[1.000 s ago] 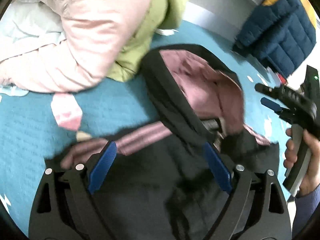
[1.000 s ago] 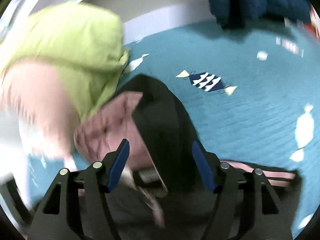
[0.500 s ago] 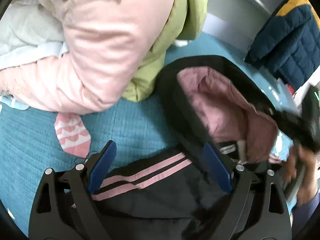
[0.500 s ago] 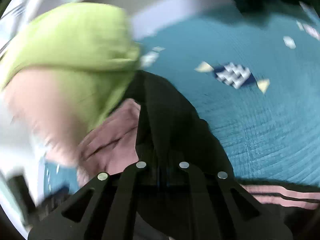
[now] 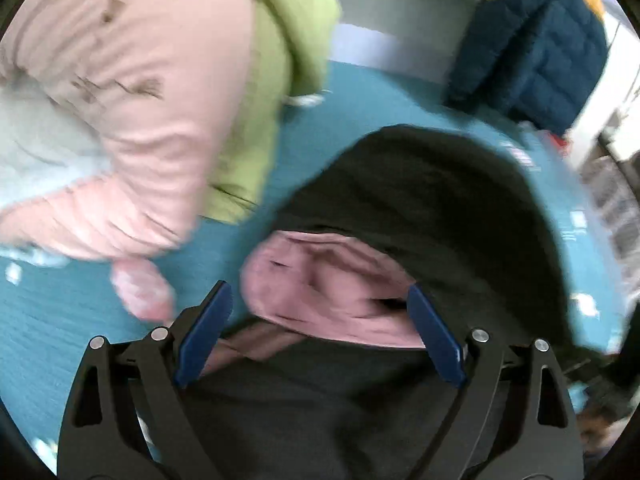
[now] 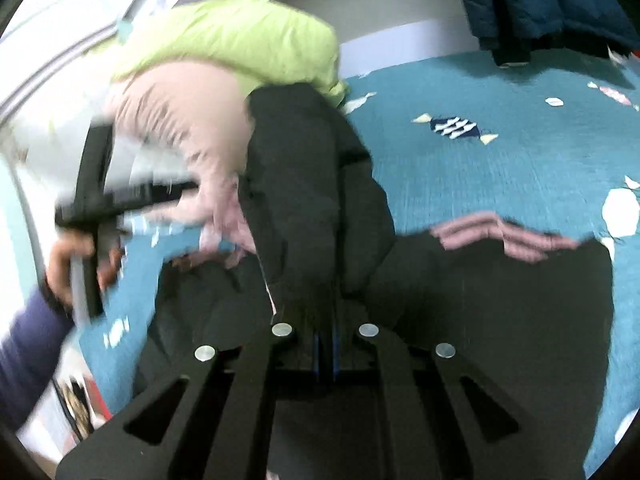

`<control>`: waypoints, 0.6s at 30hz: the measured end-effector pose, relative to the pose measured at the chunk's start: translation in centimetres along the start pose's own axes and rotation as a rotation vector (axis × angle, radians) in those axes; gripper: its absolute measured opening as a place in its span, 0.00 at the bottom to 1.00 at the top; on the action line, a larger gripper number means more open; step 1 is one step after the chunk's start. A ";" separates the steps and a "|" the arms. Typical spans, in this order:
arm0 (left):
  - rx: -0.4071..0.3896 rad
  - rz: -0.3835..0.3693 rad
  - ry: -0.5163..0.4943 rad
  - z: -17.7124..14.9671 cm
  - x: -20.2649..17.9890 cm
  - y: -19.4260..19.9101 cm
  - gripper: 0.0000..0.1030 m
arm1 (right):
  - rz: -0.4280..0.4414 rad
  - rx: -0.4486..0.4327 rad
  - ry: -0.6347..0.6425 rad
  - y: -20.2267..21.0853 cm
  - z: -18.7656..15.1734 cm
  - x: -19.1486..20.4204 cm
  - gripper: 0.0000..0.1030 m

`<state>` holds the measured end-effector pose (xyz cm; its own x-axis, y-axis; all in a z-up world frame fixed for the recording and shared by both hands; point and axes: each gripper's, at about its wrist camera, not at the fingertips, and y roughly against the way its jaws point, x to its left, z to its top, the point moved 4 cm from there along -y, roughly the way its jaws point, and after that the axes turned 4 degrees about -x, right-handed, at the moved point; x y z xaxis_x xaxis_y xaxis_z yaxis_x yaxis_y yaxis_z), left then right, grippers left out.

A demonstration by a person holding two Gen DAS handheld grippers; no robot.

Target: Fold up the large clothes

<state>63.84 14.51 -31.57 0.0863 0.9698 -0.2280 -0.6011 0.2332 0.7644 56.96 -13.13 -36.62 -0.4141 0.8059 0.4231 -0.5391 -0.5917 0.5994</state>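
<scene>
Left gripper (image 5: 320,330): black frame, triangular cut-outs, silver round screws, blue pads (image 5: 202,336) lining both fingers.
Right gripper (image 6: 325,354): matching black frame, four silver screws, thin blue pad edges at centre.
Left hand (image 6: 66,258): bare skin, blurred.
Sleeve (image 6: 24,356): dark purple-blue cloth, reaching the wrist.

Motion blur and cropped edges

The pink jacket (image 5: 132,120) smears with motion, its embroidery unreadable; the navy coat (image 6: 552,0) runs off the top edge.
</scene>
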 end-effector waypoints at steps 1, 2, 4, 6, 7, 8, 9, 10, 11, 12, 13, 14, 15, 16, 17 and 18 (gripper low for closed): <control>-0.020 -0.022 0.001 -0.3 -0.7 0.8 0.87 | -0.009 0.007 0.015 0.6 -0.9 0.2 0.04; -0.037 -0.018 -0.005 -0.5 -1.2 1.6 0.87 | -0.011 0.018 0.009 1.0 -2.1 0.0 0.04; -0.080 0.019 -0.025 -1.2 -1.8 3.4 0.88 | -0.009 0.028 -0.022 1.5 -3.5 -0.4 0.04; -0.065 0.082 -0.095 -1.8 -2.2 3.7 0.90 | -0.022 0.062 -0.047 1.8 -5.3 -1.0 0.05; -0.038 0.116 -0.131 -2.1 -2.1 3.3 0.90 | -0.034 0.079 -0.075 1.8 -6.1 -1.5 0.07; 0.008 0.156 -0.162 -2.5 -1.7 2.4 0.90 | -0.041 0.076 -0.098 1.9 -6.3 -1.8 0.09; 0.030 0.161 -0.159 -2.7 -1.5 1.7 0.90 | -0.037 0.073 -0.123 2.1 -6.2 -2.2 0.10; 0.062 0.160 -0.133 -3.0 -0.8 0.8 0.90 | -0.033 0.069 -0.151 2.3 -6.0 -2.5 0.11; 0.081 0.159 -0.098 -3.1 -0.2 0.1 0.90 | -0.034 0.058 -0.173 2.6 -5.5 -2.9 0.09; 0.071 0.167 -0.075 -3.1 0.1 -0.3 0.90 | -0.032 0.057 -0.168 2.7 -5.1 -2.9 0.08; 0.040 0.167 -0.052 -2.7 0.7 -0.4 0.90 | -0.033 0.068 -0.152 2.6 -4.9 -2.6 0.07; 0.016 0.150 -0.026 -2.3 1.1 -0.6 0.90 | -0.035 0.106 -0.144 2.1 -5.0 -2.5 0.07; 0.014 0.136 0.002 -2.1 1.5 -1.0 0.90 | -0.033 0.130 -0.145 1.6 -5.2 -2.6 0.07; 0.036 0.129 0.031 -1.9 1.9 -1.8 0.90 | -0.037 0.137 -0.139 1.6 -5.2 -2.8 0.07; 0.062 0.141 0.037 -1.9 2.2 -2.5 0.90 | -0.044 0.122 -0.138 1.7 -5.0 -2.8 0.08; 0.072 0.152 0.026 -2.0 2.2 -2.9 0.90 | -0.048 0.094 -0.152 2.2 -4.6 -2.9 0.11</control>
<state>64.22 15.86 -35.53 -0.0229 0.9924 -0.1213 -0.5472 0.0891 0.8323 53.58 -16.85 -39.64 -0.2704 0.8312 0.4858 -0.4818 -0.5537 0.6792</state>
